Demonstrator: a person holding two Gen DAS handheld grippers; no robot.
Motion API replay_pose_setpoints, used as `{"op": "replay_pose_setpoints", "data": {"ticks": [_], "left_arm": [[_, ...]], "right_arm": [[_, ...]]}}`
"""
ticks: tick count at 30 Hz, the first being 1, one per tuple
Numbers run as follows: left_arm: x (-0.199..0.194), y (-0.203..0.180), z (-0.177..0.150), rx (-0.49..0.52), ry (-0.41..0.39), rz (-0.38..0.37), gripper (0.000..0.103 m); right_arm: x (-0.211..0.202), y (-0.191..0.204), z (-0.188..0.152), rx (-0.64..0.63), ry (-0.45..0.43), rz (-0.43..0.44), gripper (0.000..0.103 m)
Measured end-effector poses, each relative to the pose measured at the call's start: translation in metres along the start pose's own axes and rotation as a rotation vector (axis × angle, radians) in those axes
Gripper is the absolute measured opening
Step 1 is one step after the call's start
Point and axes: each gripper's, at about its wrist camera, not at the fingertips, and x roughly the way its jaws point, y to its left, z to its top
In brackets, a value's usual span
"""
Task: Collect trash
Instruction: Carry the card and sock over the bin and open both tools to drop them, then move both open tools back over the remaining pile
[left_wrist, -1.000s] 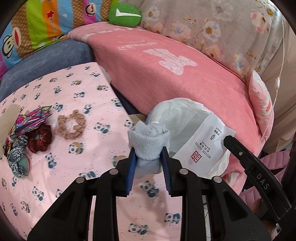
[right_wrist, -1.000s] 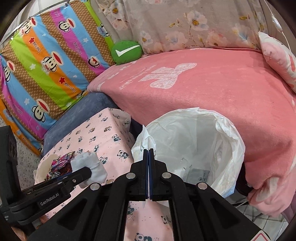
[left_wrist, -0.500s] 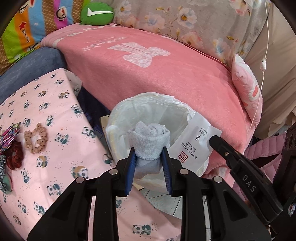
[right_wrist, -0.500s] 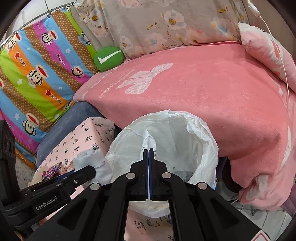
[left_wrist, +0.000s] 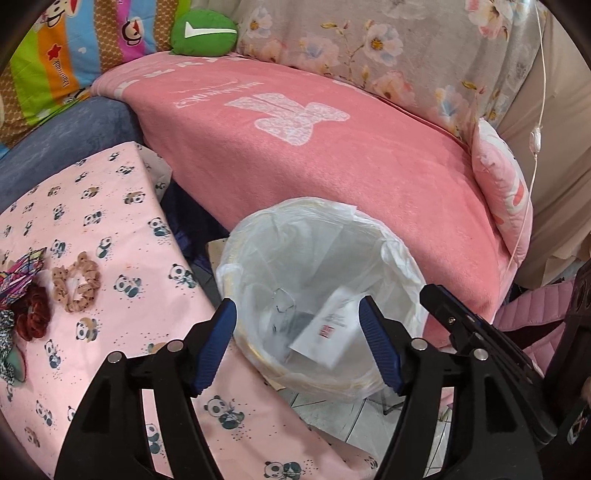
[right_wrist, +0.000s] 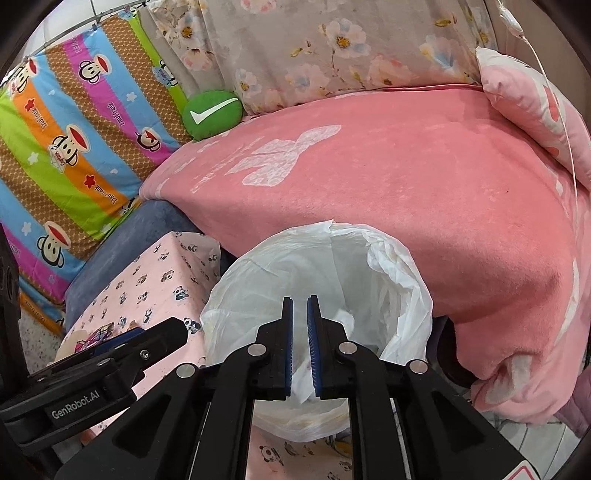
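Sachet (left_wrist: 327, 334) now inside bin (left_wrist: 400, 266)

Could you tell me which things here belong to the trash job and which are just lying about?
Belongs to the job:
- trash bin with white liner
- white packet inside it
- left gripper, open
- right gripper, slightly open

Just lying about:
- tan scrunchie
- dark red scrunchie
- green cushion
- pink blanket

Left tongs (left_wrist: 297, 345) spread wide, empty; right tongs (right_wrist: 300, 343) slightly parted.
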Motion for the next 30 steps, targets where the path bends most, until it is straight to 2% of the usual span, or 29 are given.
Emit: {"op": "replay_pose_setpoints", "data": {"ticks": [4, 6, 8, 12, 17, 30], "left_arm": [[-0.004, 0.010, -0.004, -0.022, -0.002, 0.020, 0.065], [-0.007, 0.015, -0.006, -0.031, -0.005, 0.028, 0.065], [-0.010, 0.020, -0.008, -0.045, -0.007, 0.037, 0.065], [-0.017, 0.030, -0.011, -0.066, -0.014, 0.044, 0.065], [-0.026, 0.044, -0.016, -0.092, -0.024, 0.060, 0.065], [-0.053, 0.090, -0.030, -0.179, -0.057, 0.112, 0.067]], "right_arm": [[-0.002, 0.007, -0.001, -0.019, 0.000, 0.004, 0.012], [-0.004, 0.012, -0.002, -0.029, 0.001, 0.006, 0.016], [-0.005, 0.017, -0.003, -0.036, 0.000, 0.008, 0.023], [-0.007, 0.028, -0.006, -0.056, 0.004, 0.014, 0.025], [-0.009, 0.043, -0.010, -0.085, 0.009, 0.022, 0.033], [-0.010, 0.087, -0.023, -0.171, 0.036, 0.057, 0.035]]}}
